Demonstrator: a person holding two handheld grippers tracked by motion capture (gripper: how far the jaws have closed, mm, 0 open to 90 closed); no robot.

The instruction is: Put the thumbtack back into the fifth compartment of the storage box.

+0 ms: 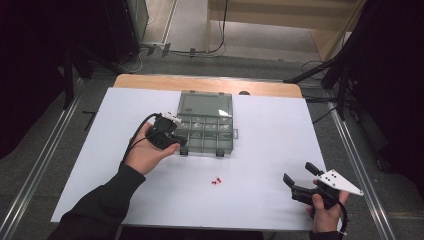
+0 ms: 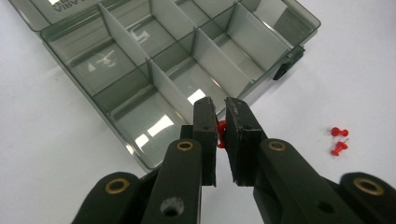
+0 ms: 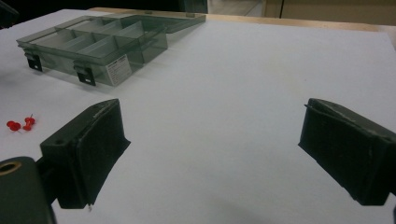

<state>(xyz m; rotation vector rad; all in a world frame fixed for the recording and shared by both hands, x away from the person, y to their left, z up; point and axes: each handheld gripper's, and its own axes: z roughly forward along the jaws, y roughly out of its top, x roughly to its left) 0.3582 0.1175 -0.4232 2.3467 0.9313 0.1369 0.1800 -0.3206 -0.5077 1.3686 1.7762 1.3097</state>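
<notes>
Left gripper [image 2: 221, 135] pinching a red pin [image 2: 220, 134] between nearly closed jaws, poised at the near edge of the open box [image 2: 154, 70], probably for dropping into a compartment. Two more pins [image 1: 216, 182] loose on the bench [image 1: 280, 150]. Right gripper [image 1: 298, 176] idle, jaws spread wide.

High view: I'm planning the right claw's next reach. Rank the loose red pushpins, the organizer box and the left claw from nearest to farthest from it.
1. Loose red pushpins: on the white sheet at table centre, to the left of the right claw.
2. Organizer box: open, farther back and left.
3. Left claw: at the box's front-left corner, pinching a red pushpin.
</notes>
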